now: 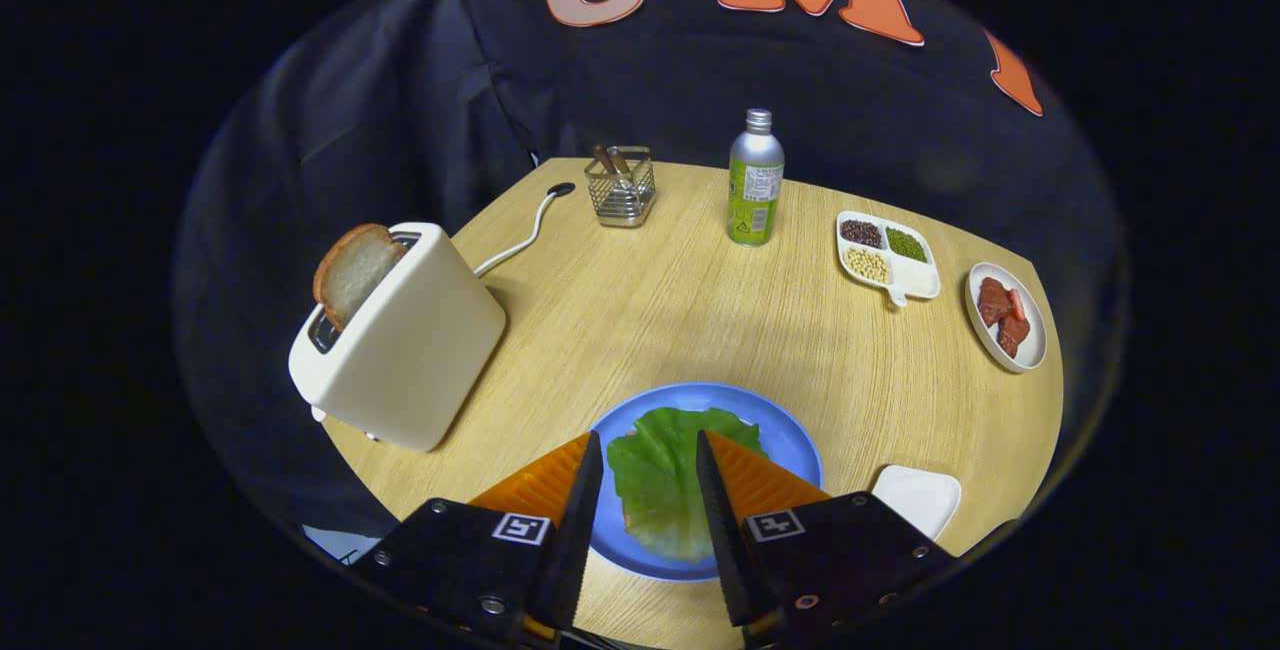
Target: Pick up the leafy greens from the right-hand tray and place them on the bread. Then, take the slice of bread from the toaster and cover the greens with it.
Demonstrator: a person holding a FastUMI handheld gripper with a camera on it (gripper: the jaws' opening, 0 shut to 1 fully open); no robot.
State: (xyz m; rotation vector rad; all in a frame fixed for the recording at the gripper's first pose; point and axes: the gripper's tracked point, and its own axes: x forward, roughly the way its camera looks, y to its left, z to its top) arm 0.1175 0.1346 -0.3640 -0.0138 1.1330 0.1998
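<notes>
hovering above the wooden table point(640, 320), the gripper point(650, 505) stands with its fingers spread apart and nothing held between them. gripper view, items listed: leafy greens point(660, 475), one flat leaf, lying on the blue plate point(790, 440) between and just below the fingers; a sliver of the bread beneath seems to peek out at the leaf's edge, though it is too covered to be sure. white tray point(920, 495), to the right of the plate, bare of greens. toaster point(400, 340), cream, well off to the left beyond the fingers, with its slice of bread point(352, 272) standing tilted out of the slot; cord trailing behind it. further back: wire caddy point(620, 188) with utensils, metal bottle point(755, 180), divided dish of beans point(890, 255), small plate of meat pieces point(1005, 315). judgement on stage: the greens appear placed, so the first half looks done and the toast fetch is in hand. next move calls for swinging left to the toaster, closing on the exposed upper part of the slice, and lifting it straight out of the slot.
</notes>
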